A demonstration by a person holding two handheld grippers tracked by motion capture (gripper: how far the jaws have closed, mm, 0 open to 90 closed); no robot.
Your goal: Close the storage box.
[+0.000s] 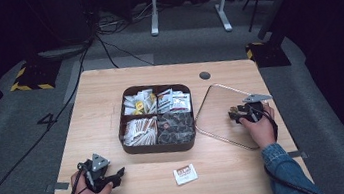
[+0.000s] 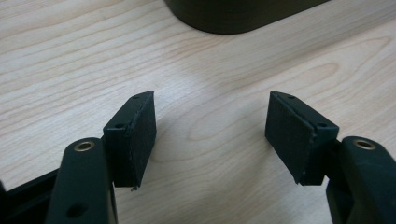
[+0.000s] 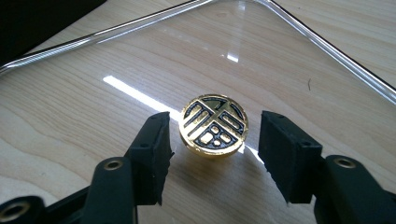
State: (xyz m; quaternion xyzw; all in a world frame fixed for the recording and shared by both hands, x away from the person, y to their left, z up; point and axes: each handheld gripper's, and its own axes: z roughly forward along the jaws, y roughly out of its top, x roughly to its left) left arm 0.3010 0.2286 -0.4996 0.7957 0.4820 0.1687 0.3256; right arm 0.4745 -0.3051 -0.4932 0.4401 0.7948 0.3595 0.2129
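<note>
A clear glass lid (image 1: 214, 104) lies flat on the wooden table, right of the dark box (image 1: 161, 148). At its middle stands a round gold knob (image 3: 214, 125) with a black pattern. My right gripper (image 3: 212, 128) reaches over the lid (image 3: 327, 51) with a jaw on each side of the knob, and a thin gap shows at both pads, so it is open; in the high view it (image 1: 237, 114) sits over the lid's right part. My left gripper (image 2: 210, 112) hovers open above bare wood near the table's front left (image 1: 118, 176), holding nothing.
The dark four-compartment box holds several sachets and packets; its corner (image 2: 243, 14) lies just beyond the left jaws. A white packet (image 1: 185, 174) with a red label rests on the table near the front edge. A round cable port (image 1: 204, 75) sits at the back.
</note>
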